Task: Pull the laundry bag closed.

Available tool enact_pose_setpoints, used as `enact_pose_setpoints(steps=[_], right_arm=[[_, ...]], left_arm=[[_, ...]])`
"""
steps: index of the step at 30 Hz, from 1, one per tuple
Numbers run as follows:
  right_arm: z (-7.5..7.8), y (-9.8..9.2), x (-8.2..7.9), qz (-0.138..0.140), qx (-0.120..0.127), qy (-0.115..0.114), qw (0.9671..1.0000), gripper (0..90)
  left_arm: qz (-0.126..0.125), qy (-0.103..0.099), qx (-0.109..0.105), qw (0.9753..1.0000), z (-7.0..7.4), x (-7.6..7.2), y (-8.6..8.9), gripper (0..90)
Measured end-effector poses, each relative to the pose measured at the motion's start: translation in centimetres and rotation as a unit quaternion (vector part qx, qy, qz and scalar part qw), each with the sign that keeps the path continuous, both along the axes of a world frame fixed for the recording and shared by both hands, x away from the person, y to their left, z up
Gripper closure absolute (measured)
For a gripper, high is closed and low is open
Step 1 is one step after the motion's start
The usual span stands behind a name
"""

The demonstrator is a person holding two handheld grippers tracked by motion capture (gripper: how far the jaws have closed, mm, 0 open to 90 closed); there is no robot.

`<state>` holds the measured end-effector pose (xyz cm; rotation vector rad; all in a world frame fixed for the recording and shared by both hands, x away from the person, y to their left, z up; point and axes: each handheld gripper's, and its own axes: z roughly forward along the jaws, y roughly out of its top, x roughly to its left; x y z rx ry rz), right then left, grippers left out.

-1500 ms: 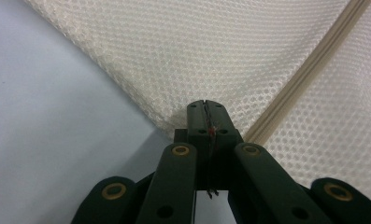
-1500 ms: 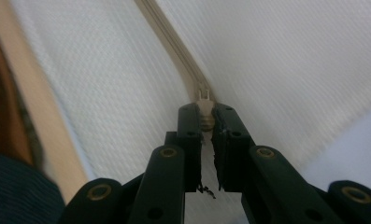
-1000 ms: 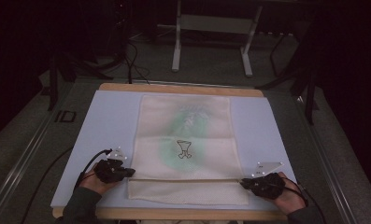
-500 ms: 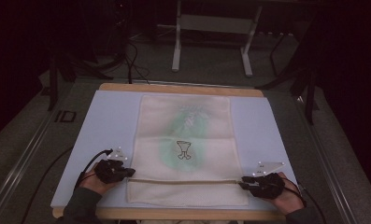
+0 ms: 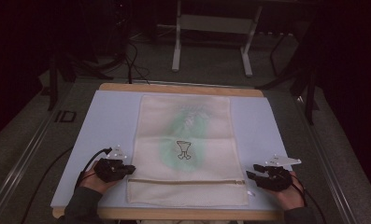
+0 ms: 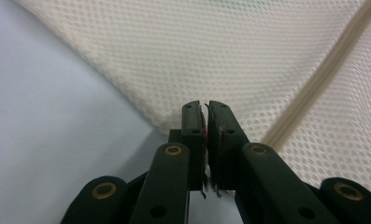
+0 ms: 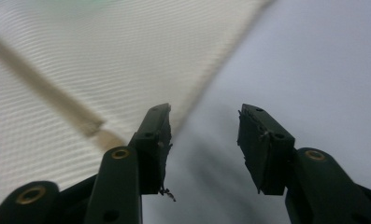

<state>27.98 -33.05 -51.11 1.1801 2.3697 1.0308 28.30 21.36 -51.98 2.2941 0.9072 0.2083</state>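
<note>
Mesh laundry bag (image 5: 185,149) lies flat in the middle of a pale blue mat (image 5: 108,121) on a wooden table (image 5: 181,87), its zipper (image 5: 185,181) running across near the person's edge. Green cloth inside the bag is only a blur through the mesh, and the small printed figure at its centre is too small to read. Forearms are cut off by the bottom of the high view.

Bare mat lies open on both sides of the bag, with more on the left than the right; the bag's near hem sits close to the mat's front edge.

Left gripper (image 6: 205,108) lies low at the bag's left edge beside the zipper's end, jaws pressed together on the mesh edge, palm cupped under the tool. Right gripper (image 7: 204,120) rests on the mat just off the bag's right edge, jaws spread wide with nothing between them, pointing inward toward the zipper's far end.
</note>
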Motion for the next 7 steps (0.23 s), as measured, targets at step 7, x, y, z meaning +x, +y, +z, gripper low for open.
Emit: enact_pose_setpoints(steps=[7], right_arm=[[-0.59, -0.61, 0.46, -0.036, 0.012, -0.013, 0.9992, 49.4]], left_arm=[[0.048, -0.027, 0.009, 0.9984, -0.04, 0.29, 0.8, 81.2]])
